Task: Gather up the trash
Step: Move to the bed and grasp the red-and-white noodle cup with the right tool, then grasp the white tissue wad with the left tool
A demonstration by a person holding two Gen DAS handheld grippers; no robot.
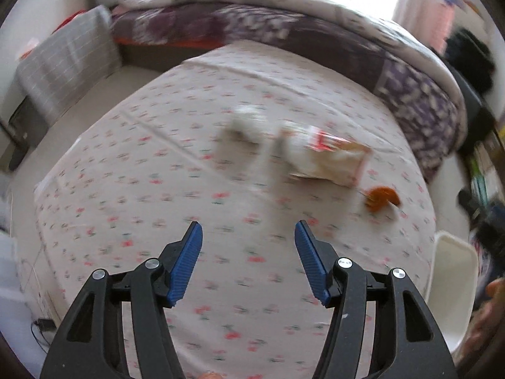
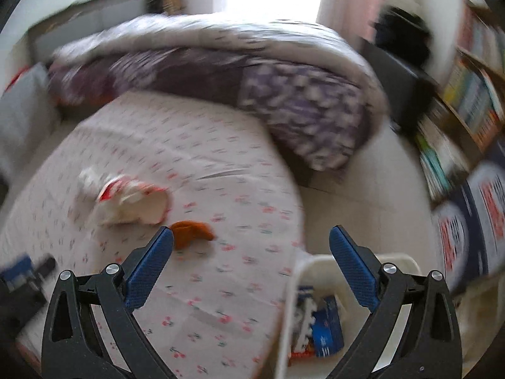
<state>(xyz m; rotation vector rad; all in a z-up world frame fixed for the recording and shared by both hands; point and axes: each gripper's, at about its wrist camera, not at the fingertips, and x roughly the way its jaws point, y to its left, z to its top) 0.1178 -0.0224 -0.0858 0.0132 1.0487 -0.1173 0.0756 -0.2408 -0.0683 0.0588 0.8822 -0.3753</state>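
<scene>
On the bed (image 1: pixel 151 158), left to right, lie a crumpled white tissue (image 1: pixel 249 123), a torn snack wrapper (image 1: pixel 325 158) and an orange peel (image 1: pixel 382 197). The left gripper (image 1: pixel 248 230) hangs near them, fingers spread, holding nothing. The right gripper (image 2: pixel 251 237), fingers spread too, is above the white bin (image 2: pixel 315 265) beside the bed, packets inside.
</scene>
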